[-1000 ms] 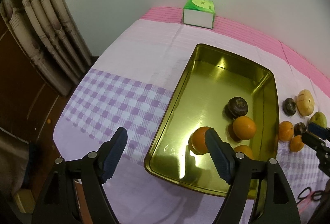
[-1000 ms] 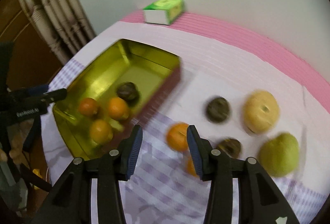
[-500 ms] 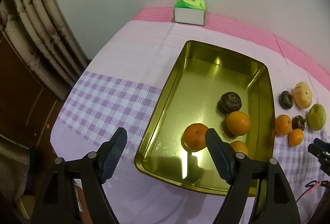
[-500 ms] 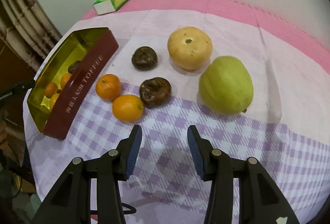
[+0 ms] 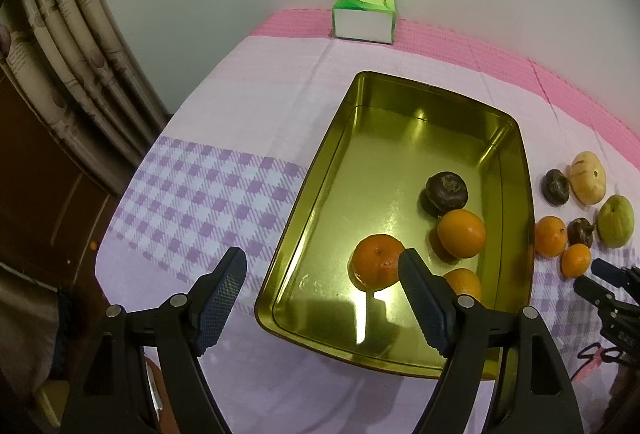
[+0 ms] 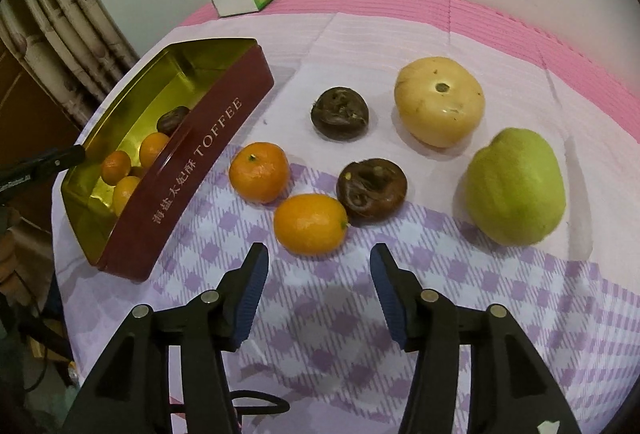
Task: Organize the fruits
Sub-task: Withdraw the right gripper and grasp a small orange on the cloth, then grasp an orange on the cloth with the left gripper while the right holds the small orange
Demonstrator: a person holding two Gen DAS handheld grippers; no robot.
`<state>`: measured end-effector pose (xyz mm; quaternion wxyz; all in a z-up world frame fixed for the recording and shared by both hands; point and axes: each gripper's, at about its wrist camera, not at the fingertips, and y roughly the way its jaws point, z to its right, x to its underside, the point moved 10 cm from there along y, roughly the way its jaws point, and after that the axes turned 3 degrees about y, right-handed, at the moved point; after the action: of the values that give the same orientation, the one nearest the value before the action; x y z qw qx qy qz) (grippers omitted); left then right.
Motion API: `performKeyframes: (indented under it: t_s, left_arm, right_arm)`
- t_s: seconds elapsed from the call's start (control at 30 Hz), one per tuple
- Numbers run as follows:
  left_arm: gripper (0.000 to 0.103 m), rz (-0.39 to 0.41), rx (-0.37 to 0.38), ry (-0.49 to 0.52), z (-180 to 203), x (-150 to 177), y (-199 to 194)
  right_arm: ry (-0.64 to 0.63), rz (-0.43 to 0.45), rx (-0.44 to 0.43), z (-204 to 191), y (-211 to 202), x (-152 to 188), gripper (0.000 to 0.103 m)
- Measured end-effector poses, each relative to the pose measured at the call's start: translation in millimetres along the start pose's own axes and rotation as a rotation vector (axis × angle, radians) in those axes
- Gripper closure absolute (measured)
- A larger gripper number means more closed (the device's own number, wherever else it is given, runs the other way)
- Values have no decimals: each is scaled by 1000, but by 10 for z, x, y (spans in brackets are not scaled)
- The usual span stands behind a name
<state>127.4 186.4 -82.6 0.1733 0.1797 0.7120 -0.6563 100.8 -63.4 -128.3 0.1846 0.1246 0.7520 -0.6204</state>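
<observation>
So the tin [image 5: 400,350] holds four fruits, while six wait on the cloth [image 6: 520,314]: the pear [image 6: 516,186], the yellow fruit [image 6: 439,101], two dark ones and two oranges. My right gripper [image 6: 318,288] hangs empty, jaws apart, just short of the near orange [image 6: 310,224]; my left gripper [image 5: 320,298] gapes empty over the tin's near rim.

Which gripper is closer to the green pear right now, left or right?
Right. The right gripper hangs open over the checked cloth just short of the green pear; the left gripper is open over the gold tin, with the tin between.
</observation>
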Motion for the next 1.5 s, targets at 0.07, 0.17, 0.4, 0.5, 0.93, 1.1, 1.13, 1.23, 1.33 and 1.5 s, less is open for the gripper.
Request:
performKeyframes:
  t_s: [0.07,0.17,0.4,0.5,0.93,1.1,1.13,1.23,1.33,1.5]
  left_arm:
    - [25,-2,-2,0,3,0,4]
    - [25,-1,-2,1,6,1,3]
    - [25,-5,-7,4,13,13,17]
    - [25,-9,-13,10,25,23,30]
    - [25,4,9,49,236,39,-41]
    - [25,-1,43,84,474,55,-82]
    - [25,-1,55,95,546,55,-98]
    - [25,-2,94,114,737,45,-135]
    - [25,-4,139,145,999,35,-164]
    - [25,-2,192,233,1456,-1,-190]
  right_arm:
    - [4,-1,-2,-9,26,-18,52]
    - [0,-3,4,-39,85,-40,52]
    - [10,-3,6,-41,203,-87,52]
    - [9,-1,2,-47,227,-88,53]
    - [-5,14,-9,-44,248,-122,63]
    - [-14,19,16,73,188,-71,63]
    - [-8,19,19,102,176,-60,63]
    - [11,17,28,225,130,-16,63]
    - [25,12,45,338,79,47,63]
    - [49,2,89,580,-4,144,63]
